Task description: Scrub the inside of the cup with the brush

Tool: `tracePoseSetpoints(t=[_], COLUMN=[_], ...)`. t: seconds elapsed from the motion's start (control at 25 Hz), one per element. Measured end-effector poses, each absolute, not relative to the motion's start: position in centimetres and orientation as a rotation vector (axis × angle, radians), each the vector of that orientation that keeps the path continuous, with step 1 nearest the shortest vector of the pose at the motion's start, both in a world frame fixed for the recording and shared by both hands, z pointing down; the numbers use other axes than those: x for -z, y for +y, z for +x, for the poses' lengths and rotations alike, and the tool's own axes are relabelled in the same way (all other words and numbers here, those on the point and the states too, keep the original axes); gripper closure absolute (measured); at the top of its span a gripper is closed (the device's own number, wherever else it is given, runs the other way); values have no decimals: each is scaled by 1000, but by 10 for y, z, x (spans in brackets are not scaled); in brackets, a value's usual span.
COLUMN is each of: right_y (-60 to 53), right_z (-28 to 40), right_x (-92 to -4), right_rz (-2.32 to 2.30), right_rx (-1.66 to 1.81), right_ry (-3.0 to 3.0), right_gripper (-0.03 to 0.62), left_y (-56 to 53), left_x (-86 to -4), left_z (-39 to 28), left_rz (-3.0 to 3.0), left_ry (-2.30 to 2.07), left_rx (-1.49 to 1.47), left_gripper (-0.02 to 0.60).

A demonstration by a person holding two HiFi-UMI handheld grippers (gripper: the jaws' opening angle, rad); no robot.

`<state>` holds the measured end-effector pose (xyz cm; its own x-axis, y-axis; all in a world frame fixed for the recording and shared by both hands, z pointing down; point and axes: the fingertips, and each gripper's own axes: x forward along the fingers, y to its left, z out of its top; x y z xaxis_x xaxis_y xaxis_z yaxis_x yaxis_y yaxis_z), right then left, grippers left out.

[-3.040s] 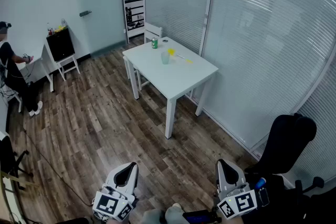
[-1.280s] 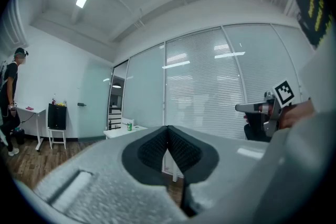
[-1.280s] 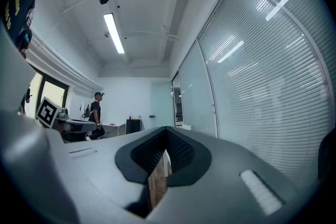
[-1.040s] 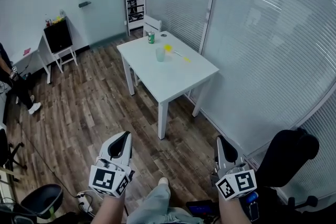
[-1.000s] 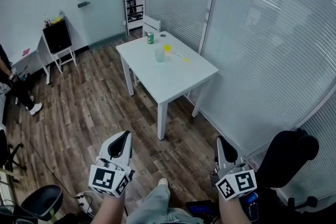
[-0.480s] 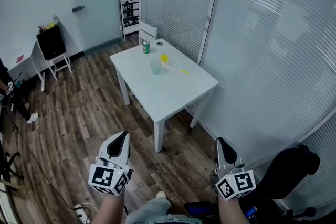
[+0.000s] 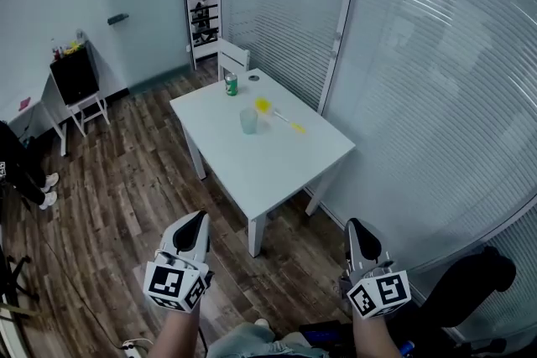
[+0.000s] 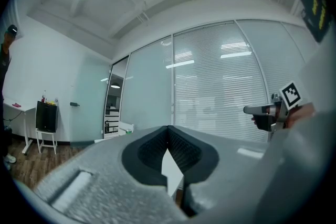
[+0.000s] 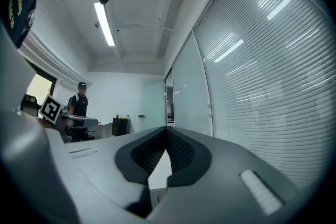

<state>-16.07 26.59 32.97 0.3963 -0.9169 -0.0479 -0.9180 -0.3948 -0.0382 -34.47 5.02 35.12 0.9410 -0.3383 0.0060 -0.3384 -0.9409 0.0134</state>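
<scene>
The pale, see-through plastic cup (image 7: 248, 121) stands upright, mouth up, on the white square table (image 7: 277, 168). It is well ahead of both my grippers, between the lines they point along. Just beside it, toward my right gripper's side, lies the thin brush with a yellow head (image 7: 265, 107). I count one cup, one brush and one green drinks can (image 7: 231, 85), which stands farther from me than the cup. The brush lies flat, its long axis slanting across the tabletop: head by the cup, handle running off to the right and nearer me, ending in a yellow tip. My left gripper (image 7: 200, 219) and right gripper (image 7: 352, 225) point level, jaws pressed together, holding nothing.
</scene>
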Motion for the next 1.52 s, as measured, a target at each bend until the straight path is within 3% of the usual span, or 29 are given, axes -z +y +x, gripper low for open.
tracePoseSetpoints(t=[0.68,1.52], right_y=[234,185], right_z=[-106,38], right_x=[-339,-324], right_rz=[-2573,-2398], right_rx=[9,-49], right_ry=[1729,1980], right_gripper=[588,588], left_y=[22,4], left_x=[-362,-351], left_z=[-291,-187], left_rz=[3074,2994], left_ry=[-558,-899], left_rx=[-56,0], left_gripper=[581,581])
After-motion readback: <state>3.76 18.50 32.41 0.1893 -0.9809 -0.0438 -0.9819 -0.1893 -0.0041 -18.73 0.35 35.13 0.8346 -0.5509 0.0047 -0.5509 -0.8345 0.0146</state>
